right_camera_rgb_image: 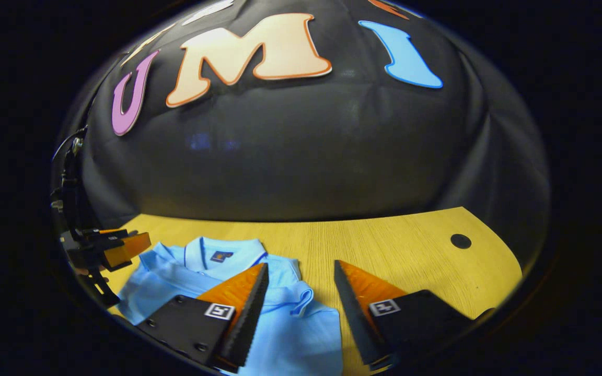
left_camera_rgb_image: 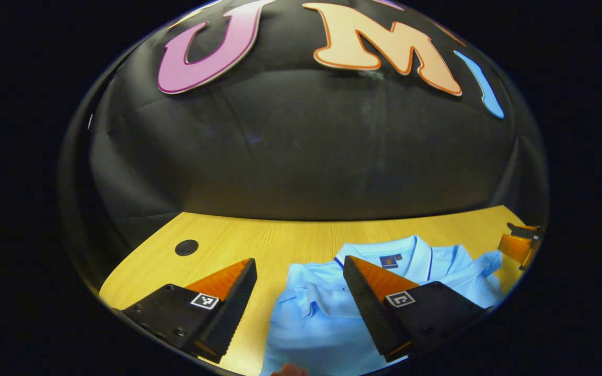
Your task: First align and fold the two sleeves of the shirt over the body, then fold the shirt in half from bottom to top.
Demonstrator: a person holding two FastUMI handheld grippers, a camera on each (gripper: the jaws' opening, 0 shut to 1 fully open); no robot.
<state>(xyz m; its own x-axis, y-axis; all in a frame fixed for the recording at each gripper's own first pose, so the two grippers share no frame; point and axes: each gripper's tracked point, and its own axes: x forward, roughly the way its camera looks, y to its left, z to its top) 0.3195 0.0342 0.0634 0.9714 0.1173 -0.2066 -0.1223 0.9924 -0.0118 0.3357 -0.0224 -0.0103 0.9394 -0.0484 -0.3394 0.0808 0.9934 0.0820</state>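
While both sleeves appear already folded over the body, the shirt (left_camera_rgb_image: 327, 318) lies flat on the table (left_camera_rgb_image: 259, 240), collar away from both claws, long axis running toward them. The left claw (left_camera_rgb_image: 301, 271) gapes, holding nothing, shirt below its right finger. The right claw (right_camera_rgb_image: 301, 277) also gapes, shirt under its left finger. Judging so, the hem sits nearest, behind both.

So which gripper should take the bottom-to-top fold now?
Probably both: the shirt is wide and its sleeves look folded in. If only one, the left gripper, since it hangs open partly over the body, while the right gripper straddles the shirt's edge.
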